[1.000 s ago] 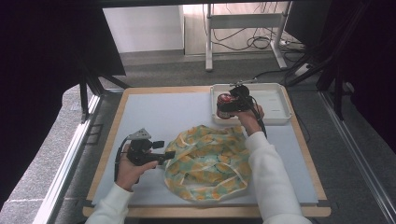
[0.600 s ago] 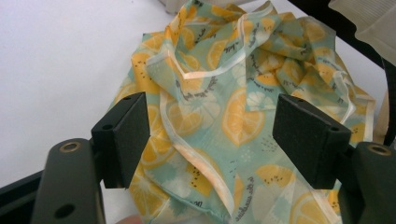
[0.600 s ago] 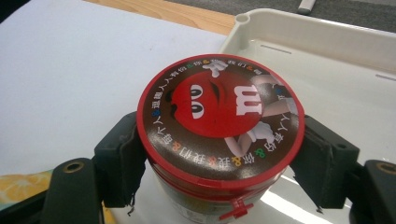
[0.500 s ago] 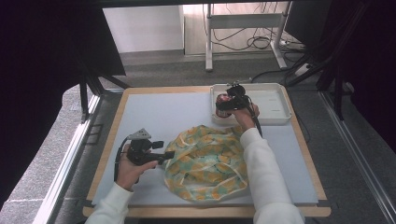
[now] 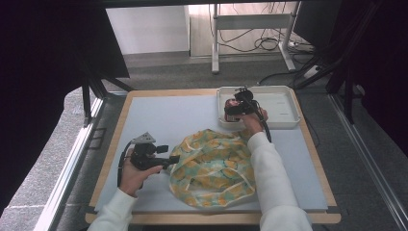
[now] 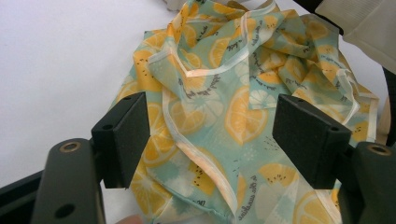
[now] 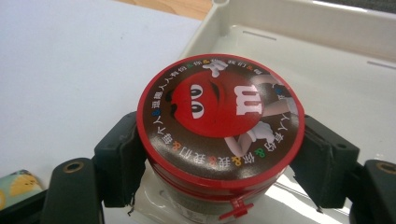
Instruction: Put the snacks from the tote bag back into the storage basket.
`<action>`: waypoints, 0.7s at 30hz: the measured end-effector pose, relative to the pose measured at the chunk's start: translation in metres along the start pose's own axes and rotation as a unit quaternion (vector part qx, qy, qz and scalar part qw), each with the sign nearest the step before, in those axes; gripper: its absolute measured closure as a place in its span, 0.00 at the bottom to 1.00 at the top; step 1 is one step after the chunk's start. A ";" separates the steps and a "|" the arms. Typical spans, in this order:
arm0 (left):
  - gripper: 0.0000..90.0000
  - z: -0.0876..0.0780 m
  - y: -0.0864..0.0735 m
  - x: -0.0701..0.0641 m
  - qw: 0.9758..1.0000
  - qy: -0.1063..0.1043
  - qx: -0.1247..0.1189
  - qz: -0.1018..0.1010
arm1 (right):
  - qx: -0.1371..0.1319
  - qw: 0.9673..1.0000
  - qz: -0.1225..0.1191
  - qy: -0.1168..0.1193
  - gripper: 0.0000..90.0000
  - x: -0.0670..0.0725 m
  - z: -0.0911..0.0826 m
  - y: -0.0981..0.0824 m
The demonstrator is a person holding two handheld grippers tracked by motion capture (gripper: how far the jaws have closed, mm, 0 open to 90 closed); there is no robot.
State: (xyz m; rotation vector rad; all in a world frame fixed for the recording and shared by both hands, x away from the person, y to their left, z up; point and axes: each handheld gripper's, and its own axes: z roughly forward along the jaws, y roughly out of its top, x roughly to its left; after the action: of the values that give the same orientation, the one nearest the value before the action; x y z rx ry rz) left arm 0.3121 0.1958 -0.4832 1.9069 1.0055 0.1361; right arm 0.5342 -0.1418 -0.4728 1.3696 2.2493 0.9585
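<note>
Right gripper view: jaws clamp one candy jar (image 7: 219, 140) over the tray.

Right gripper (image 5: 239, 107) has come down since a second ago, jar now low inside the white tray (image 5: 284, 103) at 1 o'clock on the table; likely a set-down or a pick-up there, I cannot tell which. Left gripper (image 5: 169, 159), jaws wide and empty, holds station at 9 o'clock of the citrus-print cloth (image 5: 214, 166). Count: one jar, one tray, one cloth, two grippers.
</note>
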 end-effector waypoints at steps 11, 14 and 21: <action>0.31 0.000 0.000 0.001 1.000 0.000 0.002 -0.001 | 0.006 1.000 -0.009 0.003 0.29 0.003 0.005 -0.006; 0.31 0.000 0.000 0.001 1.000 0.001 0.002 -0.001 | 0.010 1.000 -0.006 0.006 0.28 0.004 0.005 -0.008; 0.31 0.000 0.000 0.002 1.000 0.001 0.002 -0.005 | 0.007 1.000 0.003 0.018 0.18 0.004 0.002 -0.009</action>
State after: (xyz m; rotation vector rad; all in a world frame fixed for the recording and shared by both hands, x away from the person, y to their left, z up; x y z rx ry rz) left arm 0.3135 0.1972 -0.4839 1.9054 1.0163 0.1302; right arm 0.5276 -0.1405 -0.4799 1.3753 2.2835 0.9777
